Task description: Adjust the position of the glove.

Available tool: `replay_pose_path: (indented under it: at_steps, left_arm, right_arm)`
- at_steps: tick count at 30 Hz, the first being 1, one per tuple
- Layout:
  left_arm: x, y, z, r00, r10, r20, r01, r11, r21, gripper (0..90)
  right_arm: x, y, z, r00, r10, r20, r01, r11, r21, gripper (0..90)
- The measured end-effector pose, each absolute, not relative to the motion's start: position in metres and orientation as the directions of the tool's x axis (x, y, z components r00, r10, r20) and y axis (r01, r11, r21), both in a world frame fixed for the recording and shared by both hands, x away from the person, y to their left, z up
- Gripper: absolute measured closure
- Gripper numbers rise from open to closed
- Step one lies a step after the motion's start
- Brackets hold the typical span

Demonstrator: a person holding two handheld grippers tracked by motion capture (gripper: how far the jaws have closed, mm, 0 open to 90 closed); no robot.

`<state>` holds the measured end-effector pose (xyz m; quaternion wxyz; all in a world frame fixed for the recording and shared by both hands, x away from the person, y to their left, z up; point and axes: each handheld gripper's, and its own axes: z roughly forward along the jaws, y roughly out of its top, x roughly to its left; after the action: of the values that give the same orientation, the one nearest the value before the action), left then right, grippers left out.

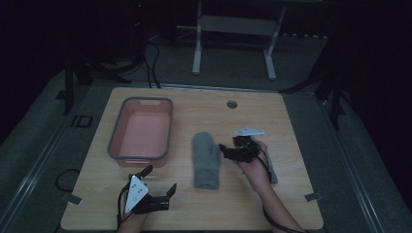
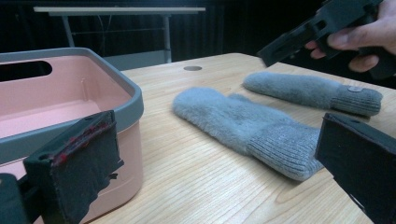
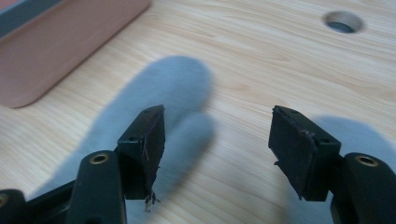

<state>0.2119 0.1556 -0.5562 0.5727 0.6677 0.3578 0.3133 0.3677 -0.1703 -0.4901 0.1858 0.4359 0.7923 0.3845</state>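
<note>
Now we see right tongs [image 1: 232,151] open, empty, just above a grey mitten [image 1: 206,160] lying flat mid-surface [image 1: 286,194] | left tongs [image 1: 160,182] open, empty, beside pink bin [image 1: 141,131] | second mitten [image 2: 313,91] nearby.

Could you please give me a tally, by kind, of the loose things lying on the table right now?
Grey mittens: 2 (mitten in the middle, second mitten by the right hand)
Pink bins with a grey rim: 1 (bin)
Total: 3
</note>
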Motion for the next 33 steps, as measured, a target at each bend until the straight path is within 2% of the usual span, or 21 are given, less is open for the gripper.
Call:
replay_pose_path:
  at_steps: [7,16,24,33]
  left_arm:
    - [0.212,0.155,-0.557,0.546,0.837,0.007,0.125,-0.090,0.988,0.0]
    - [0.213,0.155,-0.558,0.546,0.838,0.003,0.130,-0.089,0.988,0.0]
    - [0.213,0.155,-0.558,0.545,0.838,0.002,0.132,-0.089,0.987,0.1]
    - [0.213,0.155,-0.558,0.546,0.838,0.003,0.133,-0.090,0.987,0.0]
  right_arm:
    - [0.369,-0.227,-0.486,-0.475,0.879,0.045,0.575,0.271,0.772,34.3]
    - [0.365,-0.272,-0.490,-0.424,0.905,0.034,0.602,0.254,0.757,31.6]
    - [0.360,-0.291,-0.497,-0.435,0.897,0.071,0.631,0.247,0.736,34.8]
    - [0.366,-0.290,-0.516,-0.414,0.908,0.060,0.637,0.241,0.732,34.8]
